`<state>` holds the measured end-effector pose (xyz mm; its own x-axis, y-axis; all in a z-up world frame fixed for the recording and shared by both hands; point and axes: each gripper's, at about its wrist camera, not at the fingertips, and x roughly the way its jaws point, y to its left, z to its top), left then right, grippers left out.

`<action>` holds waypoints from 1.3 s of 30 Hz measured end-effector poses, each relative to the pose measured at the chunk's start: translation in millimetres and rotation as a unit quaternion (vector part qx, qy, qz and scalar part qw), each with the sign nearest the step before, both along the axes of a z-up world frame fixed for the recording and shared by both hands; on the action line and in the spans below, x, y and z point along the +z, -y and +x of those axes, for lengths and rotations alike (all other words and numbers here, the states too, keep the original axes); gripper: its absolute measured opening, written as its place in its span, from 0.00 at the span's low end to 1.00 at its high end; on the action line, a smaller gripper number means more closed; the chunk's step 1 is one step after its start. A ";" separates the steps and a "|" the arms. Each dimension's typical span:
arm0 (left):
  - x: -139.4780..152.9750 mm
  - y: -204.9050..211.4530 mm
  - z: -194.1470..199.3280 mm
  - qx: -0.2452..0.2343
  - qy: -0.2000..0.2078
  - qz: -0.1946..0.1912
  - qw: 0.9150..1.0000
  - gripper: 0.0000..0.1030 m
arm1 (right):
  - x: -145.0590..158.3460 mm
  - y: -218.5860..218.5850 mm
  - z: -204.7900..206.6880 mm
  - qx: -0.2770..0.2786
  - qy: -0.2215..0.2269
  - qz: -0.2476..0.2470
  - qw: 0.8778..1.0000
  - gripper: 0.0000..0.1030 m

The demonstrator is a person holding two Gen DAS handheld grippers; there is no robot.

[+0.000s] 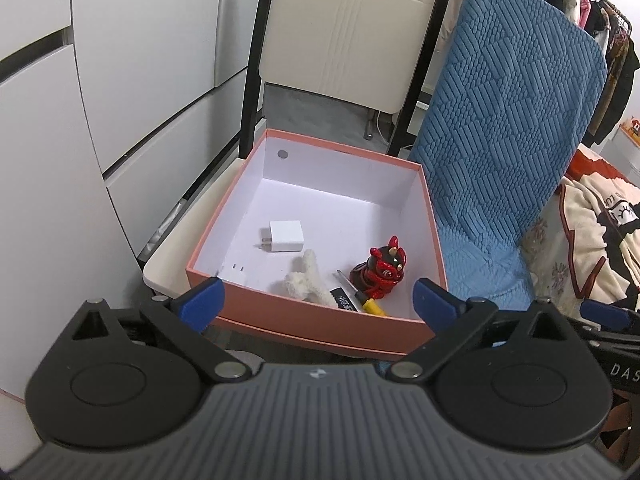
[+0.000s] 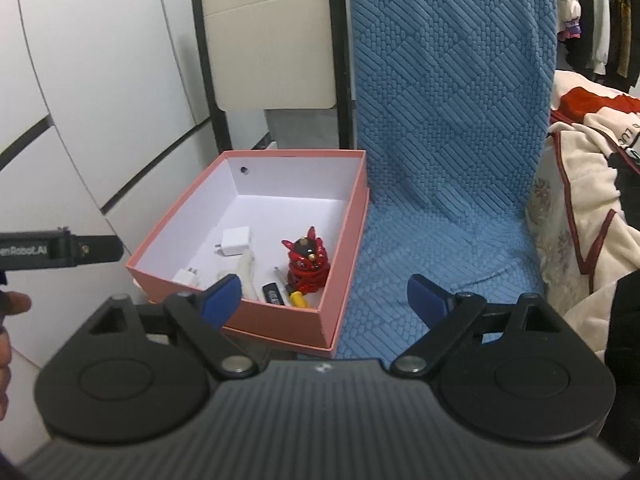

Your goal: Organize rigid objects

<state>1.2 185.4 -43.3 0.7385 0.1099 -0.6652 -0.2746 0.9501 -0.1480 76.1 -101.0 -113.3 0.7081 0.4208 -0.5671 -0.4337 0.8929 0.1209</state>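
A pink box (image 1: 312, 322) (image 2: 276, 318) with a white inside stands on a chair seat. In it lie a white charger cube (image 1: 285, 237) (image 2: 236, 242), a second white plug (image 1: 237, 271) (image 2: 187, 277), a white fluffy piece (image 1: 306, 278) (image 2: 249, 268), a red figurine (image 1: 380, 270) (image 2: 306, 266), a black stick (image 1: 344, 299) (image 2: 273, 294) and a yellow-handled screwdriver (image 1: 370, 303) (image 2: 297, 296). My left gripper (image 1: 318, 298) is open and empty, just before the box's near wall. My right gripper (image 2: 324, 298) is open and empty, over the box's near right corner.
A blue textured cover (image 1: 508, 152) (image 2: 448, 152) drapes a chair right of the box. A beige chair back (image 1: 340, 28) (image 2: 268, 44) stands behind. White cabinet doors (image 1: 80, 120) are on the left. Bedding (image 2: 592, 184) and hanging clothes (image 1: 608, 40) are on the right.
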 end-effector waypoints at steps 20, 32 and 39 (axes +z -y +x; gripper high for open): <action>5.6 6.2 -4.5 -0.012 0.008 0.006 1.000 1.00 | 6.3 3.5 -9.4 -0.005 0.013 -0.002 1.000 0.89; 2.5 1.3 -9.5 -0.013 0.010 -0.002 1.000 1.00 | 6.0 3.5 -13.1 -0.006 0.013 -0.002 1.000 0.89; 3.0 2.0 -12.1 -0.013 0.013 -0.005 1.000 1.00 | 6.4 2.3 -15.0 -0.007 0.018 -0.002 1.000 0.89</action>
